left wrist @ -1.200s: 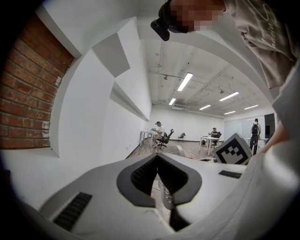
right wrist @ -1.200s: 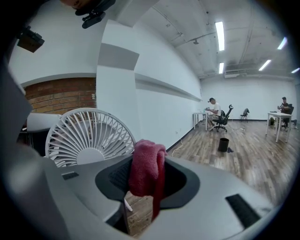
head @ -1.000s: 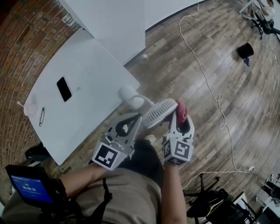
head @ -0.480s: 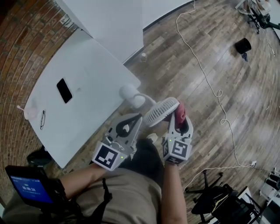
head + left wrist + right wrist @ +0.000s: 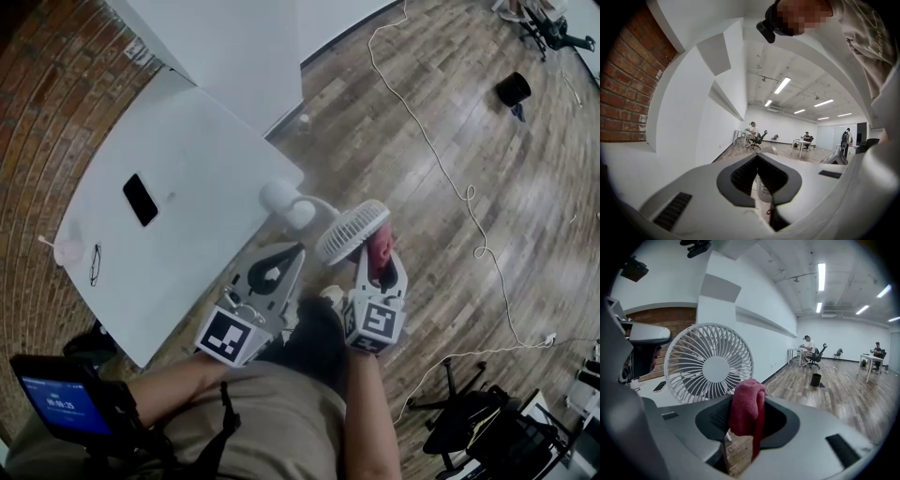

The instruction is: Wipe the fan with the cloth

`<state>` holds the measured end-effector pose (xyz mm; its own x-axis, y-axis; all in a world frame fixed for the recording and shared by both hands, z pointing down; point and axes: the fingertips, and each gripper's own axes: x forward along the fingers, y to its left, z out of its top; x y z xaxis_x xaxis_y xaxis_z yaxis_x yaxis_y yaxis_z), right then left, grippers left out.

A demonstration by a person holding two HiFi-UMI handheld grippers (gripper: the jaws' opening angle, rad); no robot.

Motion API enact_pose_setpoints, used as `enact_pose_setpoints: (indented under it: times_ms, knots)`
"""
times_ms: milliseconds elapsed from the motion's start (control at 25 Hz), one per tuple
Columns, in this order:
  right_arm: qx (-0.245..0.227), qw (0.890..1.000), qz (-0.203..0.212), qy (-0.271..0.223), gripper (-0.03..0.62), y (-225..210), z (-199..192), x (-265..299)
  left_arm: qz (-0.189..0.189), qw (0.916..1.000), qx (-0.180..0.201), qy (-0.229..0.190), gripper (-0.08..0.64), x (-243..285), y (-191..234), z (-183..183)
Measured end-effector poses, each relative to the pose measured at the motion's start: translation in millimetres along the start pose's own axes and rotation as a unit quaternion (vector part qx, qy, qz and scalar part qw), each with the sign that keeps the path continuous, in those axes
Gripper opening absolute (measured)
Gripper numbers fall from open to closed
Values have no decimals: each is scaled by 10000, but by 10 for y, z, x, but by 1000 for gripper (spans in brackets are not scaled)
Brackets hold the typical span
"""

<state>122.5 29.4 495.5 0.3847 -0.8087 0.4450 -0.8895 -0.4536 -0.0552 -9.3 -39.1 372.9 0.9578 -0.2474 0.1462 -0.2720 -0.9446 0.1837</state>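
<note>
While my right hand-held gripper (image 5: pixel 379 257) clamps the red cloth (image 5: pixel 746 406) just beside the white fan (image 5: pixel 352 232), my left hand-held gripper (image 5: pixel 296 249) is closed, empty. The fan's base sits at the counter (image 5: pixel 187 159) corner.

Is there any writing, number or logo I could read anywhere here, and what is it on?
Nothing reads clearly.
Small blue screen at the person's arm: pale characters, too blurred to read.
Black-and-white marker cubes: square patterns only, no words.
Black phone on the white table: dark, nothing shown.
</note>
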Motion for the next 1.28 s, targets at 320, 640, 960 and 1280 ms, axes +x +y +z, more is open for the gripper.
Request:
enact_pose_setpoints:
  times_ms: [320,640,960,1280]
  knots:
    - [70,9999,35,70,169,169,-86,-52,-117,9999,8,-8,2,-92,-4,-15]
    - [90,10000,0,28,169,197,-60,-99,-227,9997,-28,-48,2,-93,-47,1]
    - [136,9999,-60,13,169,230,-41,-164,-334,9994,43,6,2,-96,-57,-27]
    - [260,9996,-55,-72,169,351,-87,-260,-575,9983,-47,40,2,-103,-159,-45]
